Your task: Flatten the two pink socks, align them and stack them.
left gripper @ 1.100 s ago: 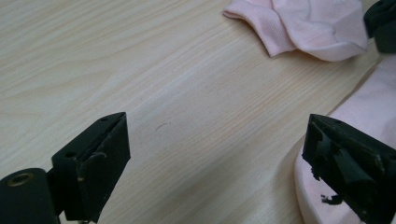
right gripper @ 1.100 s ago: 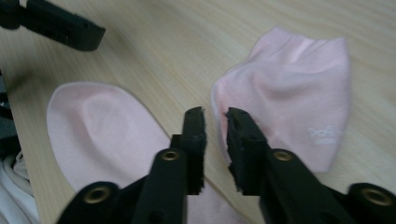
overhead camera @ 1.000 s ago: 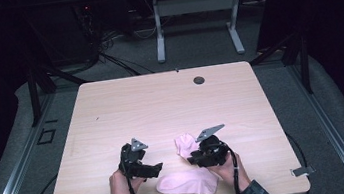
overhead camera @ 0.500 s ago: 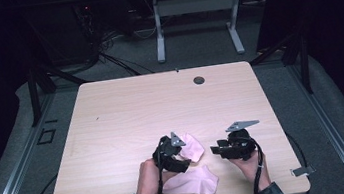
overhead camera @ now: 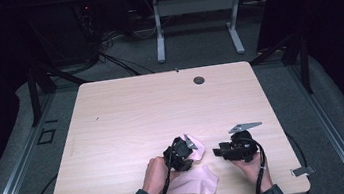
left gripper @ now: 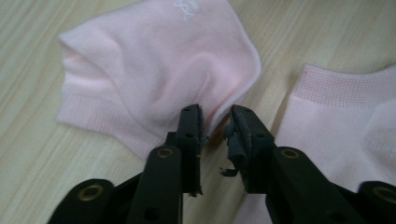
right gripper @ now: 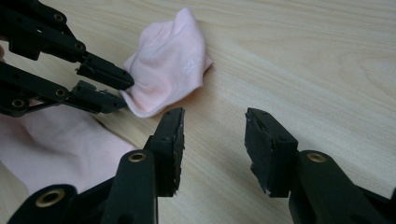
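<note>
Your left gripper has just been closing on the edge of the small pink sock – it lies on the worktop right ahead. Your right gripper waits open, empty, just right of it.

The small pink cotton sock had a little white stitched mark near its top edge, at twelve o'clock. It was too small to read.
</note>
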Action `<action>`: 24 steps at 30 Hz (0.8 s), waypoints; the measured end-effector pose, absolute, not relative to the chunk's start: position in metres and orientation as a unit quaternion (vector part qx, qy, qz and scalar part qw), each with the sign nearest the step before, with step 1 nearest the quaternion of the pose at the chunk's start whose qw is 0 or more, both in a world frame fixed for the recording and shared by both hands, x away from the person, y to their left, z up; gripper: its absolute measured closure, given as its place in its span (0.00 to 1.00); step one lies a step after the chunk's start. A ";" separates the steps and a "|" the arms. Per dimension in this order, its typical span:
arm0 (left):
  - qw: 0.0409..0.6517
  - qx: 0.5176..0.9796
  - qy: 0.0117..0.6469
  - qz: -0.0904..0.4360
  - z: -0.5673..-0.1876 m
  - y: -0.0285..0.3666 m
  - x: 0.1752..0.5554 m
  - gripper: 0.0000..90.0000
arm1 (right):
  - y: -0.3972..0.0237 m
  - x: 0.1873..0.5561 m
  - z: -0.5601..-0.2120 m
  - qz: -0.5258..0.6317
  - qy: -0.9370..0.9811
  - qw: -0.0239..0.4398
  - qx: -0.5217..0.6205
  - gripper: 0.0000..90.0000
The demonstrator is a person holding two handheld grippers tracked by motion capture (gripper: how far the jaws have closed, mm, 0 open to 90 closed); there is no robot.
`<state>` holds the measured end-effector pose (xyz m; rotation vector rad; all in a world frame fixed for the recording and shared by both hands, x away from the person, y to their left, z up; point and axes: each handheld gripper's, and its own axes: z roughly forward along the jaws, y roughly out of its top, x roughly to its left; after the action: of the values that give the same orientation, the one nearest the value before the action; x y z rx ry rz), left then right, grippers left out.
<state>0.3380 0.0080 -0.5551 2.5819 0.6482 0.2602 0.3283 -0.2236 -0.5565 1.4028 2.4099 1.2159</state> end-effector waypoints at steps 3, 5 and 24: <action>0.240 0.938 0.234 0.092 -0.557 0.008 0.339 0.94 | -0.224 0.329 -0.557 0.397 0.793 0.046 0.460 0.63; 0.245 0.936 0.235 0.090 -0.557 0.010 0.340 0.98 | -0.224 0.329 -0.558 0.396 0.792 0.045 0.461 0.63; 0.379 0.884 0.257 0.094 -0.474 0.030 0.361 1.00 | -0.202 0.349 -0.555 0.424 0.788 0.023 0.445 0.56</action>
<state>0.3607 0.0301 -0.4737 2.2587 0.6560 0.2413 0.3491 -0.2018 -0.5548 1.3788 2.4399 1.3130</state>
